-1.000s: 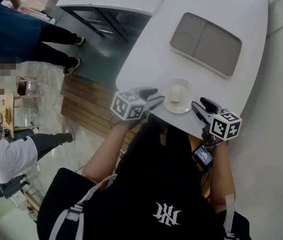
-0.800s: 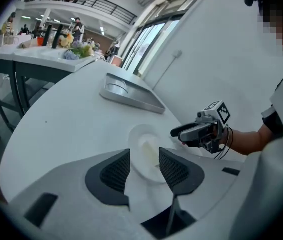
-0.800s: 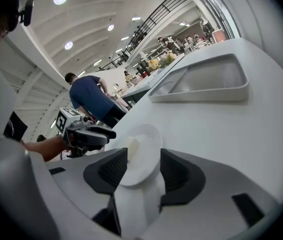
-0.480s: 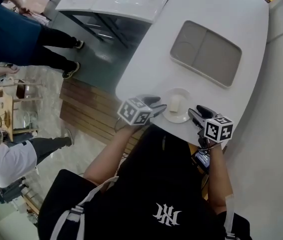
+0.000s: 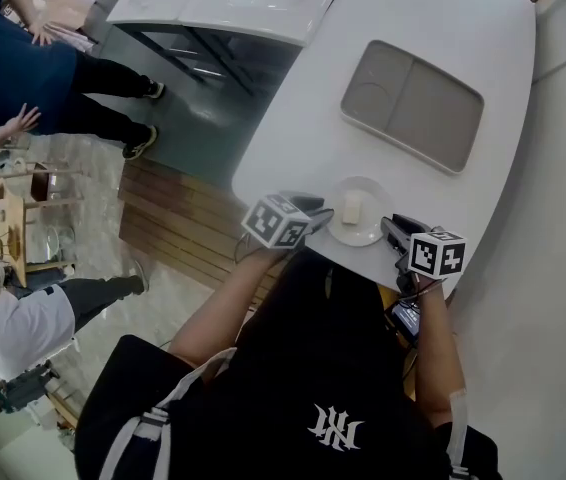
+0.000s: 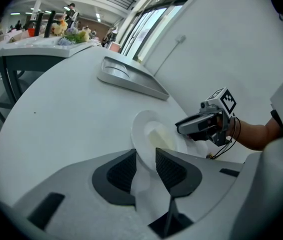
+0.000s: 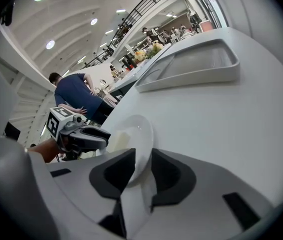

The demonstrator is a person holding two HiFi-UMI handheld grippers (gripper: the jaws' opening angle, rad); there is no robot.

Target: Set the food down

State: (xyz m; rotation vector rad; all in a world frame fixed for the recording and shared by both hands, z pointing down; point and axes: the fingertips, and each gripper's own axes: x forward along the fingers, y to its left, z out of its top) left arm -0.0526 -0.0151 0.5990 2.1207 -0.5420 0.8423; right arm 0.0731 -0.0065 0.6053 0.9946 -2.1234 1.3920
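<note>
1. A white desk; the plate of food sits at its near edge.
2. The left gripper and right gripper are closing around opposite rims, seemingly not yet clamped.
3. An uneven pinch could tip the plate off the edge.

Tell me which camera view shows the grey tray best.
The head view: the grey tray appears whole from above, with both compartments visible. The left gripper view and the right gripper view show it only low, from the side.
</note>
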